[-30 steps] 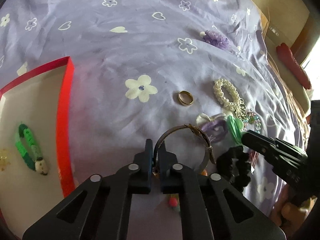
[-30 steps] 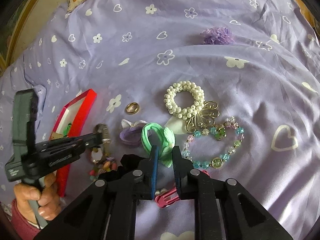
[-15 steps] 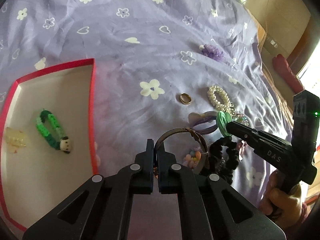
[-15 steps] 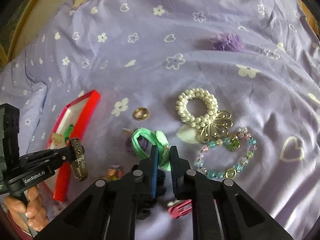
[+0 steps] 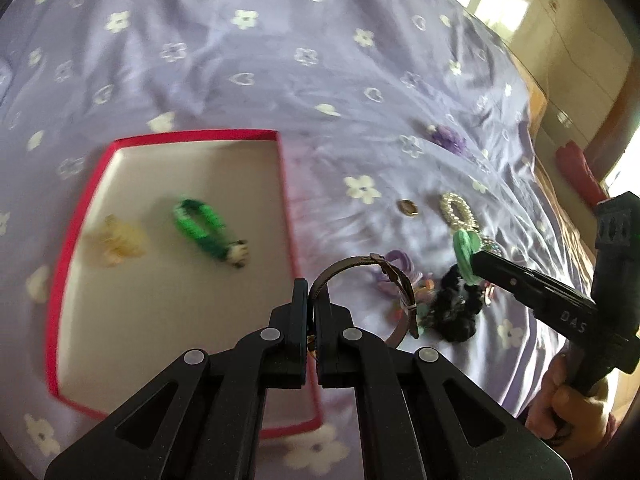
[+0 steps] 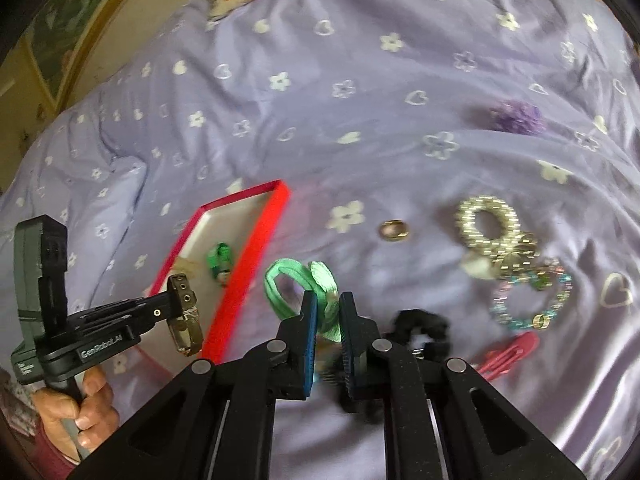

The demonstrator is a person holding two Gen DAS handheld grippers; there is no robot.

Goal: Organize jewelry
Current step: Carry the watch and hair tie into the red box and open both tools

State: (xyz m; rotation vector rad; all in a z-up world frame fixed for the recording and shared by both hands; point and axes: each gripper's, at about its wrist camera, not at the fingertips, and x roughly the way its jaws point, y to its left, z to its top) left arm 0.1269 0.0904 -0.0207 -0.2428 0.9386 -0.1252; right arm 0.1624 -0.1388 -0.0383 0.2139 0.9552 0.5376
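Here, in the left wrist view, the left gripper (image 5: 311, 300) fills the bottom centre of the frame, its jaws clenched on a brown band bracelet (image 5: 380, 292) that arcs up and to the right from the fingertips. The red-rimmed box (image 5: 286, 216) lies at centre left on the lilac flowered bedspread (image 5: 280, 60); a green woven bracelet (image 5: 204, 228) and a pale yellowish piece (image 5: 120, 236) already rest on its white floor. The held bracelet hangs just right of the box's right wall. At the right edge, the right gripper (image 5: 466, 258) reaches in, carrying a mint green fabric loop (image 5: 464, 246).

In the right wrist view, the right gripper (image 6: 328, 308) sits at bottom centre, jaws clamped on the mint green fabric loop (image 6: 298, 284), which stands up left of the fingertips. The box (image 6: 256, 252) is at centre left. At lower left, a hand (image 6: 76, 412) holds the left gripper (image 6: 182, 312) with the brown bracelet (image 6: 186, 320) over the box's near end. Loose on the bedspread at right are a gold ring (image 6: 394, 230), a pearl bracelet (image 6: 486, 222), a beaded bracelet (image 6: 532, 300), a black scrunchie (image 6: 420, 324) and a pink clip (image 6: 508, 354).

To do this step well, each piece should probably be carried fully past the red wall, lowered close to the white floor, and released clear of the pieces already inside, one gripper at a time so they do not collide.
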